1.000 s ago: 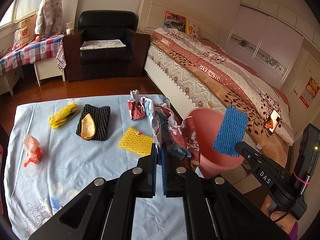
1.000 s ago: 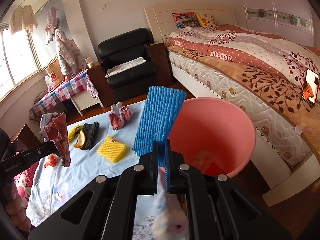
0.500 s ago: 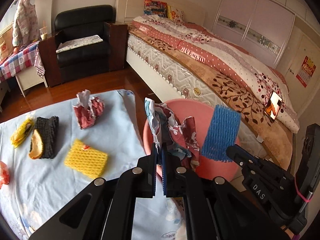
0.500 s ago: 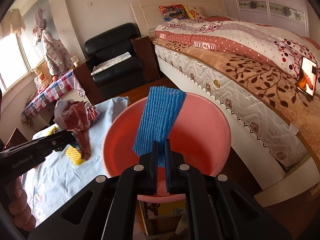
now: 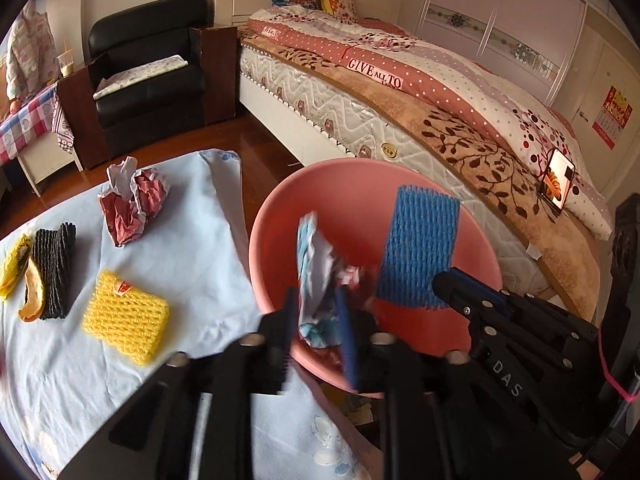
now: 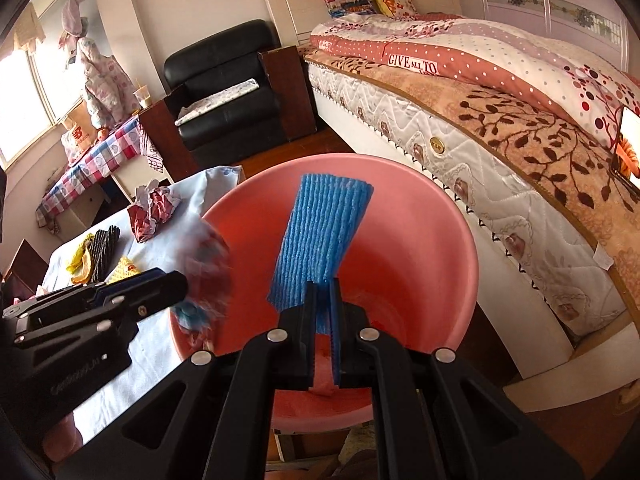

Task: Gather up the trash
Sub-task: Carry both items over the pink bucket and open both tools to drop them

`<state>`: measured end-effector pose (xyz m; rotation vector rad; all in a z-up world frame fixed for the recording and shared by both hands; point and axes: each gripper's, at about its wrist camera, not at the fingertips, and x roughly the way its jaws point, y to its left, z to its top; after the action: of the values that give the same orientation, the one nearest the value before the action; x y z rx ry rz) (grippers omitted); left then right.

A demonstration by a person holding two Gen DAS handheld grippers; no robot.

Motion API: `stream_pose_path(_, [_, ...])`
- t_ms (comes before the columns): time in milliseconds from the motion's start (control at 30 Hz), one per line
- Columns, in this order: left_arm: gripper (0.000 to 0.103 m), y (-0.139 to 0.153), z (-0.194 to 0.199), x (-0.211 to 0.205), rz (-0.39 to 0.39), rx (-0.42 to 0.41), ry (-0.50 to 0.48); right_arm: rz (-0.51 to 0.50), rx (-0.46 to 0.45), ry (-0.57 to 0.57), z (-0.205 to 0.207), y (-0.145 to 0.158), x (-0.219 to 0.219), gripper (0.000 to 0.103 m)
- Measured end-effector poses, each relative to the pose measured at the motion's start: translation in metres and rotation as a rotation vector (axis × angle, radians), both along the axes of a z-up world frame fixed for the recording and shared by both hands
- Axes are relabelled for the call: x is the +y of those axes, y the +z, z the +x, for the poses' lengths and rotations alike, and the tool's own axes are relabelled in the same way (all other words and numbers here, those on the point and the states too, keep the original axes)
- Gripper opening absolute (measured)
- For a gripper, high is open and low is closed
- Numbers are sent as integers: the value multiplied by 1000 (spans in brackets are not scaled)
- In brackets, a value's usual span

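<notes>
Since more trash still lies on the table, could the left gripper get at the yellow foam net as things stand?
Probably yes: the left gripper, its jaws opening over the pink bucket, is letting the crumpled wrapper go, and the yellow foam net lies uncovered on the table beside it.

We have the left gripper [image 5: 316, 320] pitched down, jaws opening, blurred wrapper loose between them. Right gripper [image 6: 323, 320] also angled down, jaws clamped on the blue foam net [image 6: 320, 248].

"GIVE ALL TO" on bedspread [image 5: 375, 70]
</notes>
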<state>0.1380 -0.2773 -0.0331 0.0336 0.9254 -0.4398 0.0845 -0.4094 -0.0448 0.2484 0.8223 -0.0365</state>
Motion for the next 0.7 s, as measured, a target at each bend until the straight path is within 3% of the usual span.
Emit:
stream_pose_path(33, [46,1,-1,0,0,-4,7,8,6,-5,0,-1,-2,7])
stream_pose_path(200, [47,4,-3,5,-31,-6,9,48,24,-19,-2,-5,-7,8])
stream_pose_path(267, [47,6,-6,9,-38,-8,12,52,23,-23,-4,-4,-6,14])
stream_pose_path(333, [47,8,-9,14,-47,-8,16,52,16,-25,-5,-2,-5,30])
stream_pose_path(400, [47,11,-12,20,-59,-14,21,55,9,-27,-7,0,-4,35])
stream_pose_path(700, [47,25,-26,50,-100,-37,42,57,-12,-56,-20,13,2,36])
